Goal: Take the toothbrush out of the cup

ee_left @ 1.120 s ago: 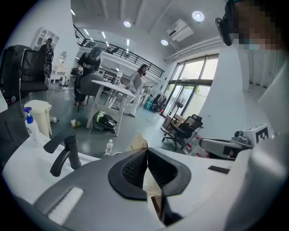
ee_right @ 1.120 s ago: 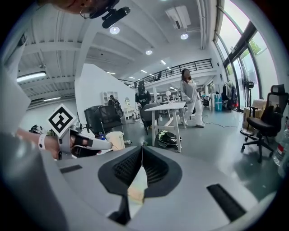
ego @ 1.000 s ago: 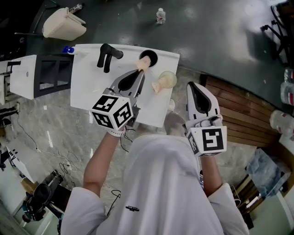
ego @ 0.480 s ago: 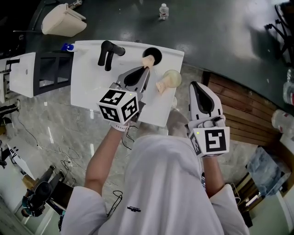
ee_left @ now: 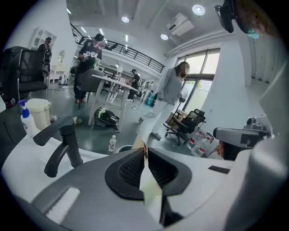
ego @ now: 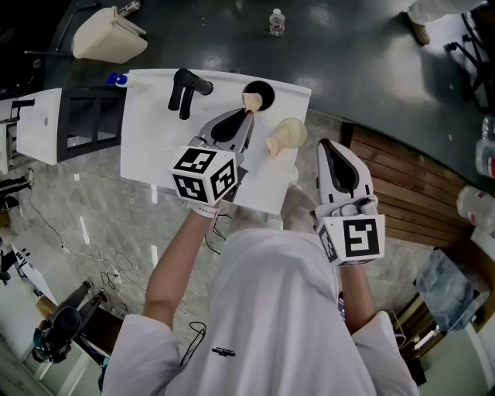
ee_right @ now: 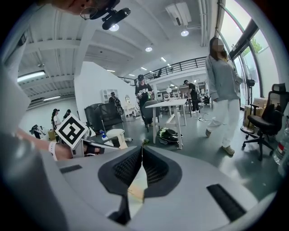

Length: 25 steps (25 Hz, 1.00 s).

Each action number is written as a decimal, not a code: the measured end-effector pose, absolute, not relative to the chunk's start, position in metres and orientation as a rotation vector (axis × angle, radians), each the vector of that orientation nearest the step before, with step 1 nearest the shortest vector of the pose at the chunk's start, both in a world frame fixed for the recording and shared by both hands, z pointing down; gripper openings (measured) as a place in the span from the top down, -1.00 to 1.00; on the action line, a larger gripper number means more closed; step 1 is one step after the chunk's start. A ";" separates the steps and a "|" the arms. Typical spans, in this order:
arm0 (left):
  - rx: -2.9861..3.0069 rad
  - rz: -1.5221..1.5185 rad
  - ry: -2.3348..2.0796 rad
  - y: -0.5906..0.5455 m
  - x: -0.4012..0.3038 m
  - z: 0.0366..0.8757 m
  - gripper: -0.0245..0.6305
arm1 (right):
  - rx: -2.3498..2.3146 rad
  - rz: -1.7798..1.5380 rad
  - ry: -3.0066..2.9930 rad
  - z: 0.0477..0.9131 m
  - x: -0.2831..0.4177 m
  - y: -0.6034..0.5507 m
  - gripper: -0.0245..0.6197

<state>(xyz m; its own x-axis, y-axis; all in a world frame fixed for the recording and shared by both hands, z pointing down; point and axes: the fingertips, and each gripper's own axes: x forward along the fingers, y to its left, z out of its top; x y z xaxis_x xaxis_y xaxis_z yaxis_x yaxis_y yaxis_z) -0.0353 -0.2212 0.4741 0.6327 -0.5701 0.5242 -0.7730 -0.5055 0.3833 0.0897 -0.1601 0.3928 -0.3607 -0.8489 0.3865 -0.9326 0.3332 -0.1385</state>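
Beige and slim, the toothbrush (ego: 250, 100) is pinched at the very tips of your left gripper (ego: 247, 114), whose 2 jaws are closed on it. In the left gripper view only its end pokes up past the meeting jaw tips. In the head view it hangs over the black drain hole (ego: 264, 93), near the top middle of the frame. It is out of the cup (ego: 291, 130) and up-left of it, with a clear gap between them.

Your right gripper (ego: 330, 144) sits at centre right, just lower-right of the cup and not touching it. Its 2 jaws are pressed together at the tips with nothing clamped between them.

The cup is pale yellow-green and translucent, with a beige lower part on the side nearest you. What lies inside it I cannot tell. It stands on the right part of the white sink top (ego: 155, 147), close to the right edge. A black faucet (ego: 186, 87) rises at the sink's upper left.

Dark floor (ego: 363, 62) runs across the top of the frame, with a small clear bottle (ego: 277, 22) at top middle. A beige bin (ego: 108, 40) is at upper left, and a blue-capped bottle (ego: 116, 80) stands just off the sink's upper-left corner. Grey marbled floor (ego: 69, 216) fills the left, and wooden slats (ego: 402, 193) fill the right. Both gripper views open onto a bright hall with white desks, office chairs and several people standing.
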 end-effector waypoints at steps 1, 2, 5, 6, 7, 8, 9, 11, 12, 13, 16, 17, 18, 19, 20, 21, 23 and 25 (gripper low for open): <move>2.264 0.439 -1.051 -0.221 -0.036 0.471 0.90 | 1.611 0.489 -2.355 0.391 0.090 -0.159 0.90; 2.273 0.434 -1.056 -0.220 -0.036 0.468 0.90 | 1.612 0.483 -2.356 0.390 0.090 -0.158 0.90; 2.294 0.421 -1.066 -0.217 -0.038 0.459 0.90 | 1.617 0.472 -2.361 0.386 0.089 -0.155 0.90; 2.298 0.417 -1.069 -0.216 -0.038 0.456 0.90 | 1.617 0.470 -2.364 0.384 0.088 -0.154 0.90; 2.302 0.413 -1.074 -0.214 -0.040 0.453 0.90 | 1.618 0.469 -2.367 0.383 0.088 -0.152 0.90; 2.307 0.408 -1.081 -0.212 -0.041 0.450 0.90 | 1.618 0.467 -2.370 0.382 0.087 -0.150 0.90; 2.311 0.403 -1.088 -0.210 -0.043 0.446 0.90 | 1.619 0.463 -2.374 0.380 0.086 -0.149 0.90; 2.324 0.395 -1.110 -0.205 -0.047 0.437 0.90 | 1.623 0.454 -2.381 0.376 0.085 -0.146 0.90; 2.332 0.392 -1.122 -0.202 -0.048 0.432 0.90 | 1.624 0.448 -2.385 0.374 0.084 -0.144 0.90; 2.341 0.387 -1.134 -0.199 -0.050 0.426 0.90 | 1.625 0.441 -2.389 0.371 0.083 -0.143 0.90; 2.373 0.365 -1.172 -0.190 -0.056 0.407 0.90 | 1.627 0.418 -2.404 0.362 0.081 -0.137 0.90; 2.383 0.358 -1.186 -0.186 -0.059 0.400 0.90 | 1.627 0.409 -2.410 0.360 0.080 -0.135 0.90; 2.394 0.352 -1.199 -0.183 -0.061 0.394 0.90 | 1.627 0.399 -2.415 0.358 0.079 -0.134 0.90; 2.404 0.345 -1.213 -0.179 -0.063 0.388 0.90 | 1.628 0.388 -2.420 0.355 0.079 -0.132 0.90; 2.415 0.337 -1.227 -0.174 -0.065 0.381 0.90 | 1.629 0.379 -2.423 0.352 0.079 -0.130 0.90; 2.425 0.329 -1.241 -0.170 -0.068 0.374 0.90 | 1.631 0.371 -2.426 0.349 0.079 -0.128 0.90; 2.441 0.310 -1.262 -0.160 -0.072 0.359 0.90 | 1.635 0.355 -2.432 0.342 0.080 -0.124 0.90; 2.444 0.288 -1.278 -0.150 -0.077 0.344 0.91 | 1.640 0.338 -2.438 0.335 0.080 -0.120 0.90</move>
<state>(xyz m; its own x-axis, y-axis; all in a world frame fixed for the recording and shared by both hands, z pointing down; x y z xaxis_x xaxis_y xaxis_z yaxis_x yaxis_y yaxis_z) -0.0768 -0.1495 0.3441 0.5687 -0.7475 0.3434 -0.8225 -0.5223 0.2251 0.0801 -0.1196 0.3352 -0.3734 -0.8854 0.2767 -0.9273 0.3644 -0.0853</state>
